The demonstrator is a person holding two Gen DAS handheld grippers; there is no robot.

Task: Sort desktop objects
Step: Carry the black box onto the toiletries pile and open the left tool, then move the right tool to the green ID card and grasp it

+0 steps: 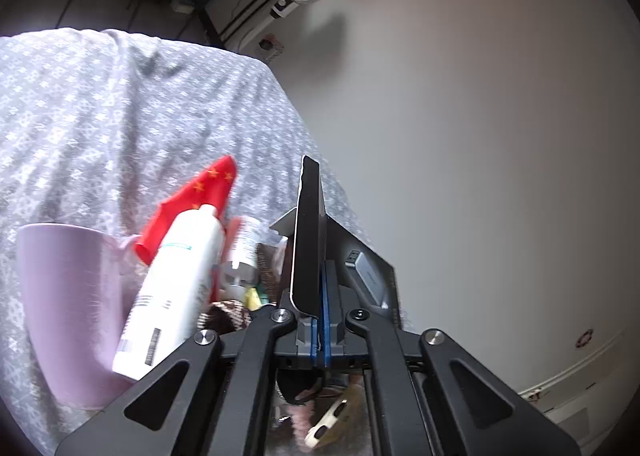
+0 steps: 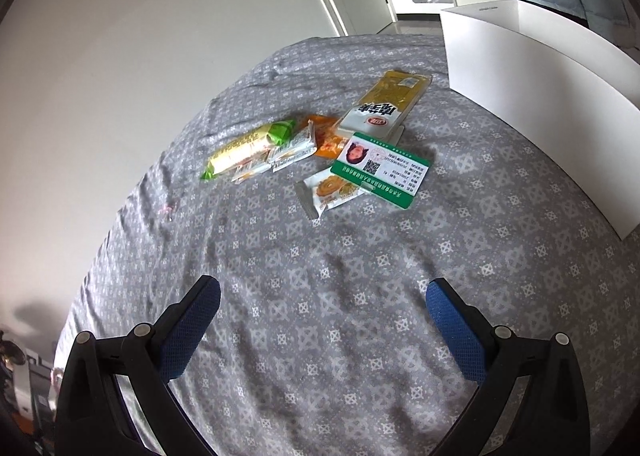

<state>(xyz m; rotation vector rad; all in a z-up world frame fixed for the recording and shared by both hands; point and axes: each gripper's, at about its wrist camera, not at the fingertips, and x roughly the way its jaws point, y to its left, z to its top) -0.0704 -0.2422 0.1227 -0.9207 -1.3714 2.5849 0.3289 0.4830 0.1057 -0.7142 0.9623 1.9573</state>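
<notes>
Above the grey patterned cloth (image 2: 304,256): right gripper (image 2: 322,296) hovering, jaws wide apart, gripping nothing. Beyond it, green ID card (image 2: 382,171) lying across snack packets (image 2: 260,147), white box (image 2: 540,95) near the card's right. Left gripper (image 1: 319,320) clamped on a thin dark slab (image 1: 308,232), held upright beside a white bottle (image 1: 176,288), lilac cup (image 1: 68,304) and red flag (image 1: 200,195).
</notes>
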